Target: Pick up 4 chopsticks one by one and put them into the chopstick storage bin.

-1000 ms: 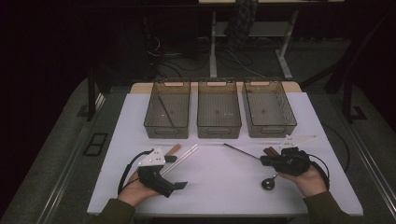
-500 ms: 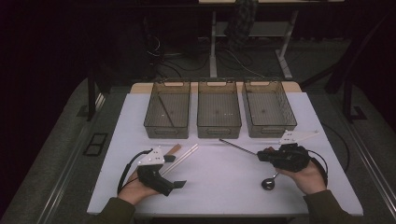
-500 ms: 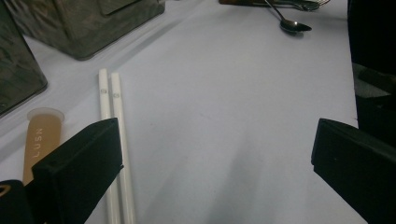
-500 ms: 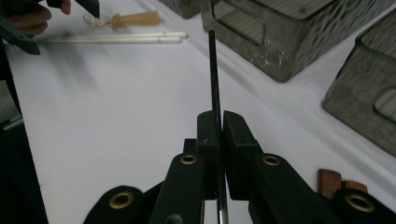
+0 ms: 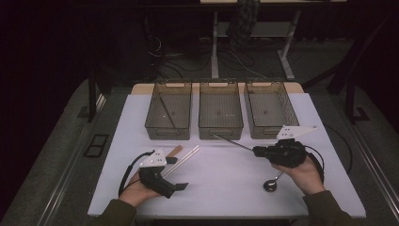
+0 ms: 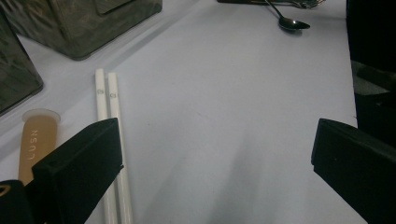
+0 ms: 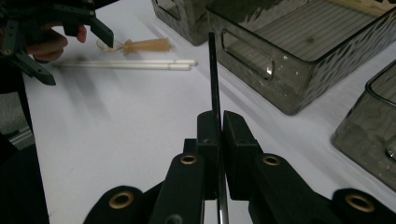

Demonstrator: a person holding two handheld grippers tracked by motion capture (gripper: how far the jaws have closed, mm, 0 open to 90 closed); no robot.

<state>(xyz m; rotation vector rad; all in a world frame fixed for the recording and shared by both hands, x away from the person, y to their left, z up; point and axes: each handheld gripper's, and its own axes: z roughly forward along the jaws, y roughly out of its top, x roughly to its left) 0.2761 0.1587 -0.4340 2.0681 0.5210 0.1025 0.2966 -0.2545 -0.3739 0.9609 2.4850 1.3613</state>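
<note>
My right gripper [image 5: 257, 150] is shut on a thin black stick [image 5: 230, 142], held off the table with its tip pointing at the middle bin [image 5: 220, 125]. The right gripper view has the stick [image 7: 214, 79] clamped between the closed jaws of that gripper [image 7: 219, 120]. My left gripper [image 5: 177, 173] rests at the table's front left, open and with nothing in it. From the left gripper [image 6: 215, 154], two white chopsticks [image 6: 105, 107] and a wooden spoon handle [image 6: 37, 137] lie just by its left jaw. A metal spoon [image 5: 271, 185] lies under my right hand.
Three dark see-through bins stand in a row at the back: left bin [image 5: 168, 129] with a black stick inside, middle one, right bin [image 5: 270, 127]. White chopsticks [image 5: 187, 155] and the wooden spoon [image 5: 174, 151] lie in front of the left bin. The white table [image 5: 226, 188] ends just before my forearms.
My right gripper has risen and drifted toward the bins with the black stick in it, its tip swinging nearer the middle bin. The left gripper has not moved.
</note>
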